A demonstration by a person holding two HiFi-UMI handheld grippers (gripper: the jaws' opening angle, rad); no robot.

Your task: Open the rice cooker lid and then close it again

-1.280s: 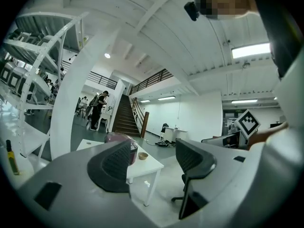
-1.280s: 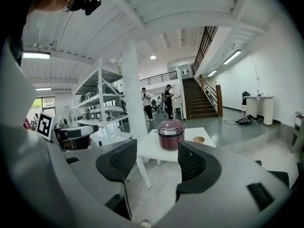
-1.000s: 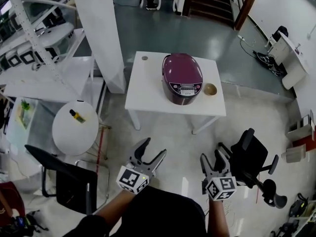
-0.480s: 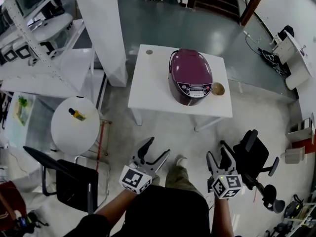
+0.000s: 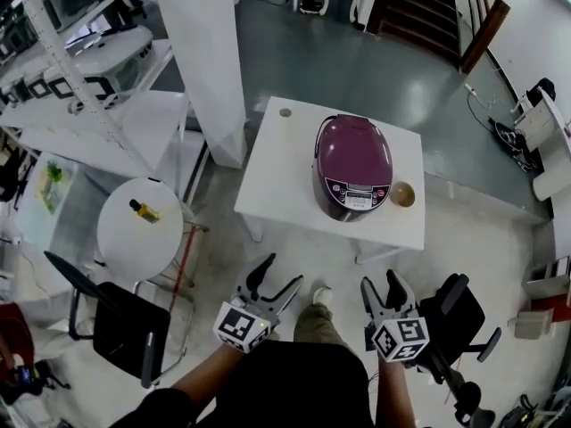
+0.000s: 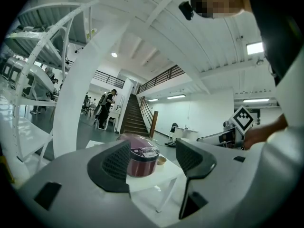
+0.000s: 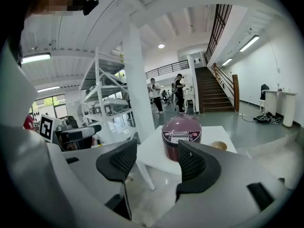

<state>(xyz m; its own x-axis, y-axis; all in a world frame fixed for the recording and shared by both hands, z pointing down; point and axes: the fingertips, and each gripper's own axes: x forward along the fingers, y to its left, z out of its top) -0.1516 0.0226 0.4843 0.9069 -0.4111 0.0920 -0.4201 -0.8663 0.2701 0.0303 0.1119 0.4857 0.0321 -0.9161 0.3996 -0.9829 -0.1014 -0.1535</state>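
A white pillar [image 5: 201, 61], metal shelving [image 5: 98, 43] and a round table [image 5: 125, 239] are set on a glossy grey floor [image 5: 294, 69]; a dark staircase [image 5: 419, 7], possibly wooden, is seen beyond.

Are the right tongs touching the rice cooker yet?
Apart. The head view shows floor between the right tongs and the rice cooker on the white table.
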